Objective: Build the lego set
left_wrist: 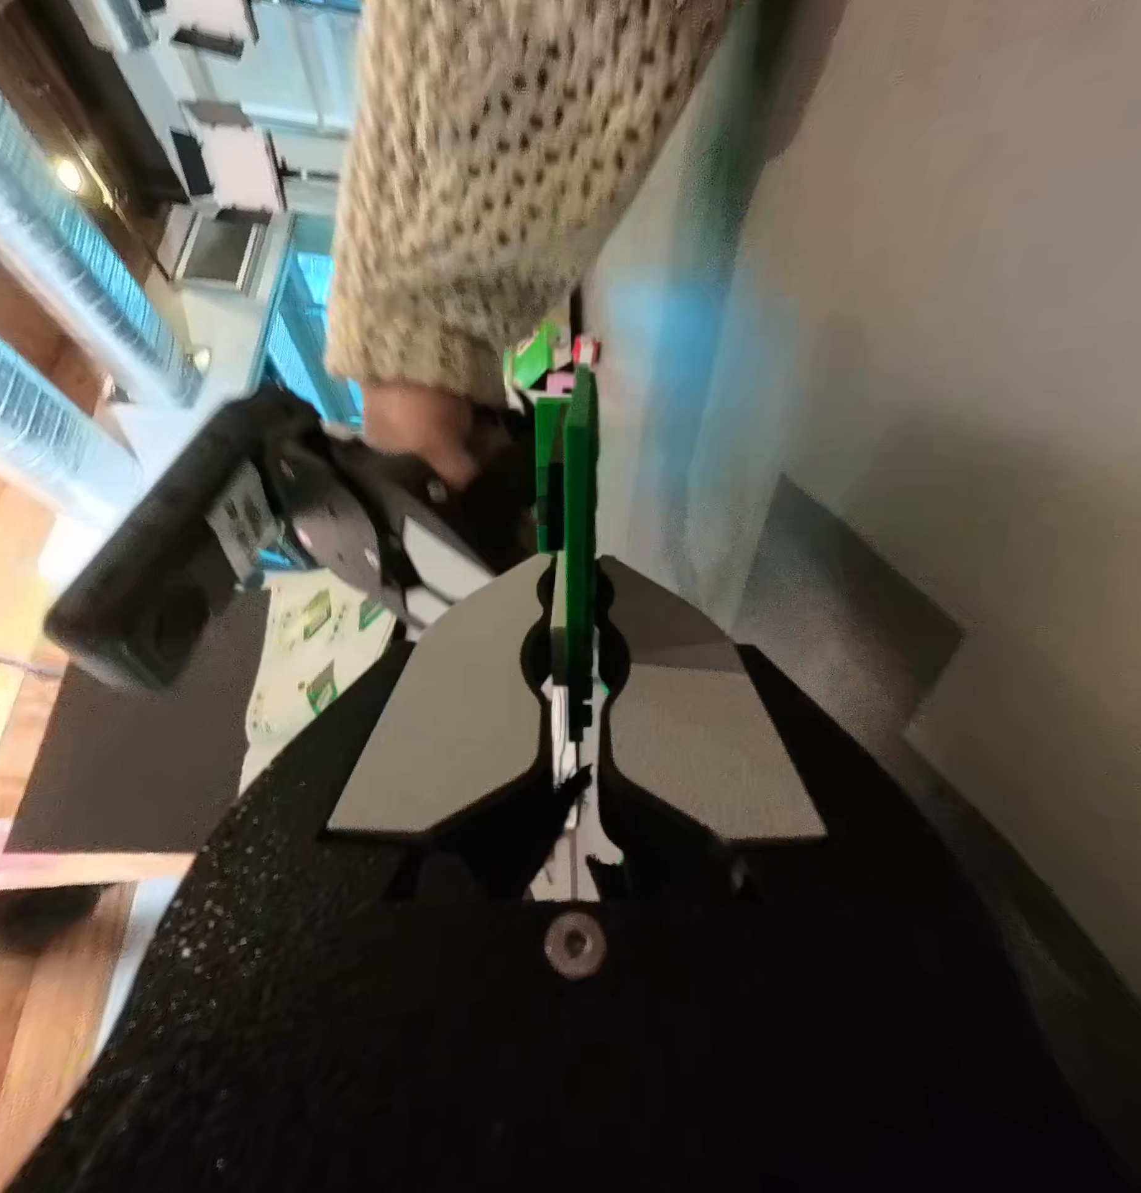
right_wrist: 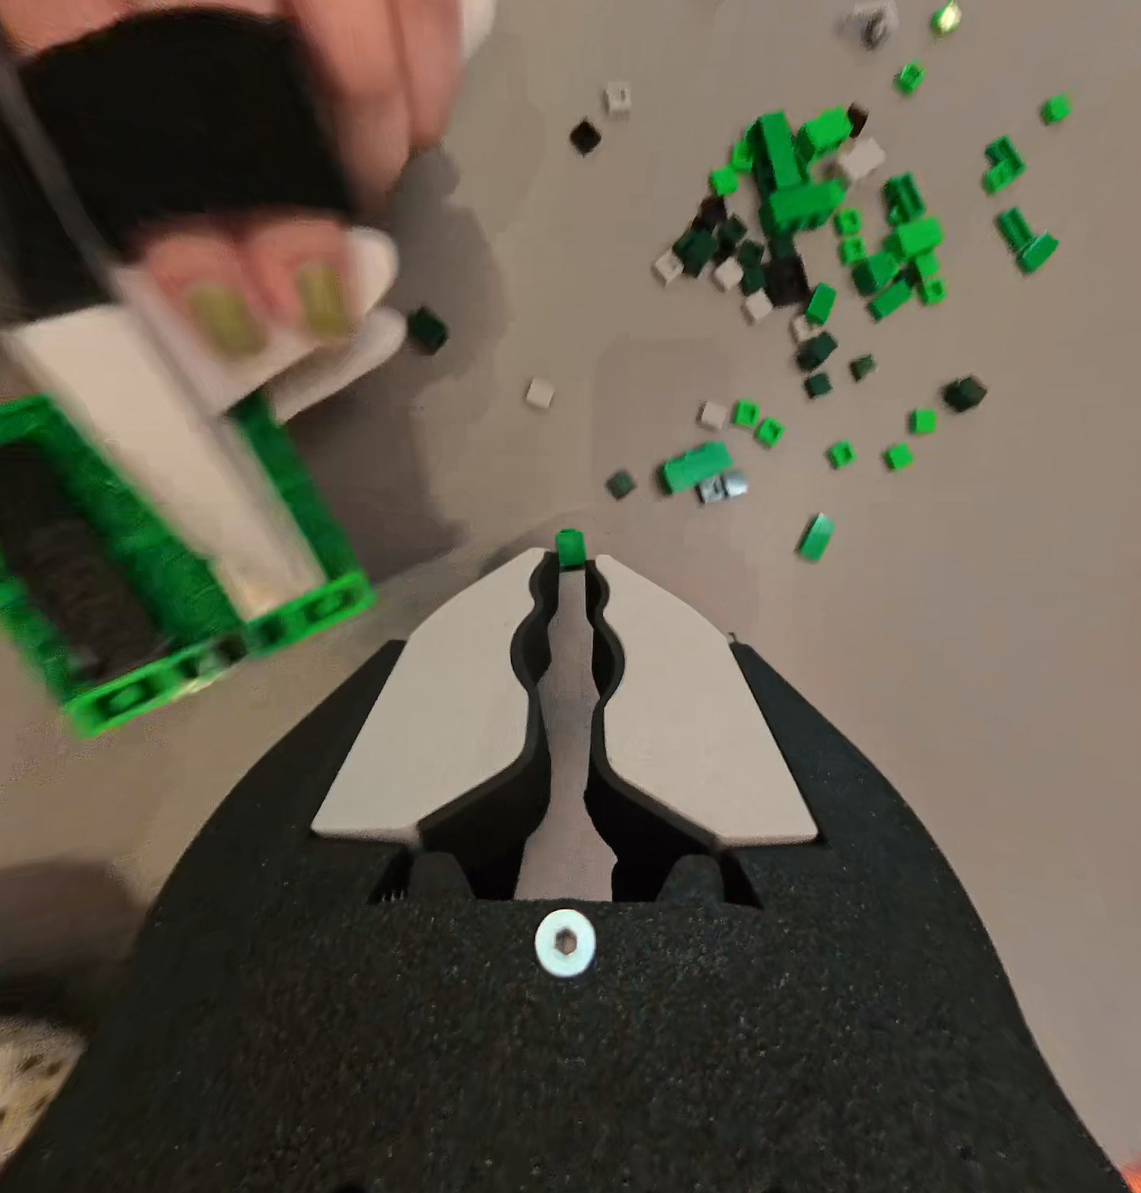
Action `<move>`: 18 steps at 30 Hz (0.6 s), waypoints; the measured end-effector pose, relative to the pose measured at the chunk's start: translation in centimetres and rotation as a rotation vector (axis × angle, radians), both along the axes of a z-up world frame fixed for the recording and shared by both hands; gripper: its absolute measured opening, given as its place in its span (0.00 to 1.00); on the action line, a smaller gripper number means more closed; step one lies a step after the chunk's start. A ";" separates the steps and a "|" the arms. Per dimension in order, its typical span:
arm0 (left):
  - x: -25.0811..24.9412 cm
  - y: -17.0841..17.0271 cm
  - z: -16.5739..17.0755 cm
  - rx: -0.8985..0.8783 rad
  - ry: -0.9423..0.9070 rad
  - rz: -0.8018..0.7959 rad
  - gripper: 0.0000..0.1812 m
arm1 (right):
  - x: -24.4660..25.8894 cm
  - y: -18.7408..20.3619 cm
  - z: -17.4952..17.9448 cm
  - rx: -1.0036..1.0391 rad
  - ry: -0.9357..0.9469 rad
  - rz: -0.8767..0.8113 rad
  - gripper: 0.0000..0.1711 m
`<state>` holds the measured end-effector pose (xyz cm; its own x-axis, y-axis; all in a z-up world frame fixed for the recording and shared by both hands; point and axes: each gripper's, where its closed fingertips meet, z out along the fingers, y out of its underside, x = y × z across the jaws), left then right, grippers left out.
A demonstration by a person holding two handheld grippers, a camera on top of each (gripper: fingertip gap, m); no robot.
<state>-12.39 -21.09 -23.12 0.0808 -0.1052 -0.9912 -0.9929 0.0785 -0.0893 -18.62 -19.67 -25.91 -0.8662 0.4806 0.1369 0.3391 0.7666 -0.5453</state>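
My left gripper [left_wrist: 573, 568] is shut on a flat green Lego assembly [left_wrist: 571, 490], held edge-on and lifted off the table. The same assembly [right_wrist: 142, 581] shows blurred at the left of the right wrist view, green-framed with a dark middle, with the left gripper's pale fingers [right_wrist: 167, 426] across it. My right gripper [right_wrist: 571, 560] is shut on a small green brick [right_wrist: 569, 547] at its fingertips, above the grey table. The right gripper [left_wrist: 309, 516] also shows in the left wrist view, held by a hand in a knitted sleeve [left_wrist: 490, 193].
A scatter of loose green, dark green, white and black bricks [right_wrist: 813, 245] lies on the grey table [right_wrist: 942, 710] at the upper right. An instruction sheet [left_wrist: 309, 652] and a dark mat [left_wrist: 135, 762] lie at the left in the left wrist view.
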 end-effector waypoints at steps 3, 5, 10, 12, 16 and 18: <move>-1.6 0.3 0.6 0.018 -0.038 0.078 0.04 | 2.9 1.2 1.5 0.018 -0.092 -0.001 0.04; -2.8 0.4 0.9 0.023 -0.057 0.129 0.04 | 4.3 1.7 2.1 0.038 -0.128 -0.014 0.04; -4.9 0.9 0.5 -0.023 -0.145 0.231 0.04 | 5.7 1.6 2.5 0.093 -0.176 -0.043 0.04; -5.2 1.0 0.1 -0.041 -0.142 0.244 0.05 | 5.6 1.2 2.6 0.118 -0.159 -0.024 0.04; -5.0 1.0 -0.1 -0.047 -0.114 0.239 0.05 | 5.5 1.4 2.8 0.154 -0.134 -0.025 0.04; -4.9 1.0 -0.4 -0.057 -0.090 0.236 0.05 | 5.7 1.4 3.0 0.134 -0.138 -0.029 0.04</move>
<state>-17.33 -20.06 -23.50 0.1969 -0.1283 -0.9720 -0.9710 -0.1623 -0.1753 -12.97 -18.30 -22.87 -0.8675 0.4906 0.0823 0.4262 0.8182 -0.3859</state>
